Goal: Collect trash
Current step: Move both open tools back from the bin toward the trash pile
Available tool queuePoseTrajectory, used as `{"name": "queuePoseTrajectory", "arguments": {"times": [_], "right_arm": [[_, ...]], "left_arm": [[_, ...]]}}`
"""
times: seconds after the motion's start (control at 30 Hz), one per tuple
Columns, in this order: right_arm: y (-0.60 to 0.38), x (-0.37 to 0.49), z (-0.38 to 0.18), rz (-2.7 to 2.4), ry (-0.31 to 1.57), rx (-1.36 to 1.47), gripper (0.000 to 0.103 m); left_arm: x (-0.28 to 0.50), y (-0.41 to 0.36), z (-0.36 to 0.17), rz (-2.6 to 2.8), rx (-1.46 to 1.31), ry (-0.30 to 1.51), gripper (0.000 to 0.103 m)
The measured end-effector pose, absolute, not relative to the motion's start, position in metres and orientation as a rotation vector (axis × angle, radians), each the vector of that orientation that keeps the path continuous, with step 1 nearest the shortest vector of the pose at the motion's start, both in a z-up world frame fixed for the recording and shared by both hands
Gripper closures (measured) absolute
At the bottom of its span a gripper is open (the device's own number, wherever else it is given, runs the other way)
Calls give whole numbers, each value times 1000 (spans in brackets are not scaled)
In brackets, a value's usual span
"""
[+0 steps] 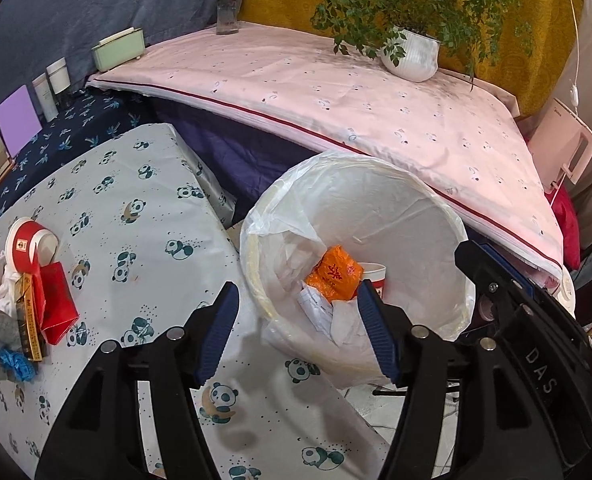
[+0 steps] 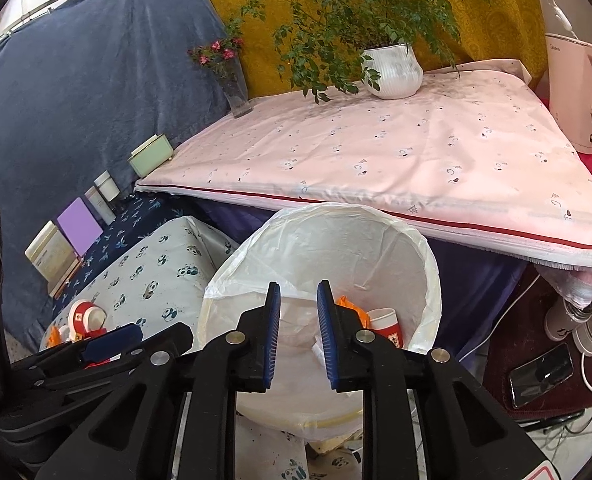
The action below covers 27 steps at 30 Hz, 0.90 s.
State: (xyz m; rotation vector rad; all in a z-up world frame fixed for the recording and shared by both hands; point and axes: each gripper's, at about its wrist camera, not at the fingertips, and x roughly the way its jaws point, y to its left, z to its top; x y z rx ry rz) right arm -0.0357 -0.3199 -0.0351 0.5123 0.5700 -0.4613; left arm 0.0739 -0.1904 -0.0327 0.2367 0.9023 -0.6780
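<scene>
Two empty hand-held grippers, left [image 1: 296, 332] spread wide, right [image 2: 297, 336] narrowly parted, hover above the lined bin [image 1: 435, 216].

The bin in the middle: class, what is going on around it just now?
A person is clearing trash with two handheld tools. Both the left tool and the right tool hang open and empty over the lined bin, which already holds an orange wrapper, a paper cup and crumpled paper. More trash waits on the panda cloth: a red-and-white cup, a red packet and a blue scrap.
</scene>
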Motion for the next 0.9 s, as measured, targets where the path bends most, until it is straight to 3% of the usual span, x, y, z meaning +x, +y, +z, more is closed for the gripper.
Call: {"name": "queuePoseTrajectory", "arguments": {"times": [0.53, 0.9], "right_arm": [[-275, -23, -9, -395, 564, 437, 80], [-224, -7, 8, -329, 567, 363, 66]], "left_arm": [[80, -137, -19, -615, 161, 889, 45], [89, -79, -9, -540, 82, 872, 45]]}}
